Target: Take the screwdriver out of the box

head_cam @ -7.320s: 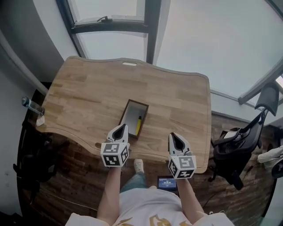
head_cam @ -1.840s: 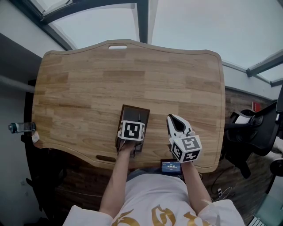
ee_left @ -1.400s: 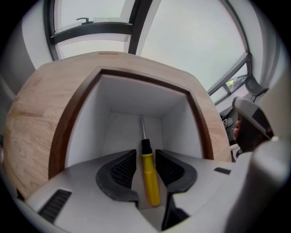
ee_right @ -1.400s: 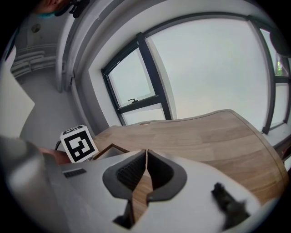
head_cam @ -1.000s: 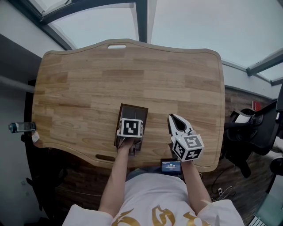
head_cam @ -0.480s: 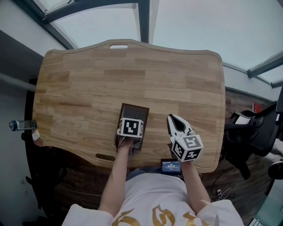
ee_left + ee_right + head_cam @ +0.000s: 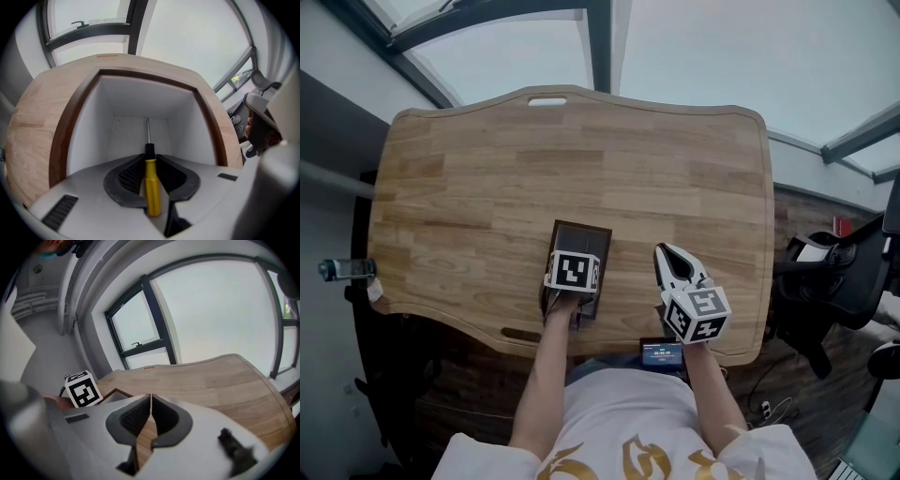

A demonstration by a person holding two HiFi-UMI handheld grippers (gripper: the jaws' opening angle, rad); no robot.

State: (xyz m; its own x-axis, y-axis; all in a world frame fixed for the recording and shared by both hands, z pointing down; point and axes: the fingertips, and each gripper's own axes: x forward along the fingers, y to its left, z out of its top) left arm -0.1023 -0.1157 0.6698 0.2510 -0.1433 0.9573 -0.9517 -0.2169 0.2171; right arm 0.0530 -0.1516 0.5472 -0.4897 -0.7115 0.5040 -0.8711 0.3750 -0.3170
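A small dark-rimmed box [image 7: 582, 228] with white inner walls [image 7: 89, 122] stands on the wooden table [image 7: 487, 169] near its front edge. My left gripper [image 7: 575, 267] points steeply down into it. Inside, a screwdriver [image 7: 152, 187] with a yellow handle, black collar and thin metal shaft lies between the left gripper's [image 7: 149, 157] closing jaws, and both pads touch the handle. My right gripper [image 7: 668, 251] hovers over the table to the right of the box, shut with nothing in it [image 7: 151, 397]. In the head view the screwdriver is hidden under the left gripper.
A bottle [image 7: 342, 270] sits off the table's left edge. A dark chair [image 7: 834, 281] stands to the right. A small screen [image 7: 661, 352] shows below the table's front edge. Large windows [image 7: 211, 319] lie beyond the far edge.
Since several seconds ago my left gripper has gone down into the box. Over the last second neither hand has visibly moved.
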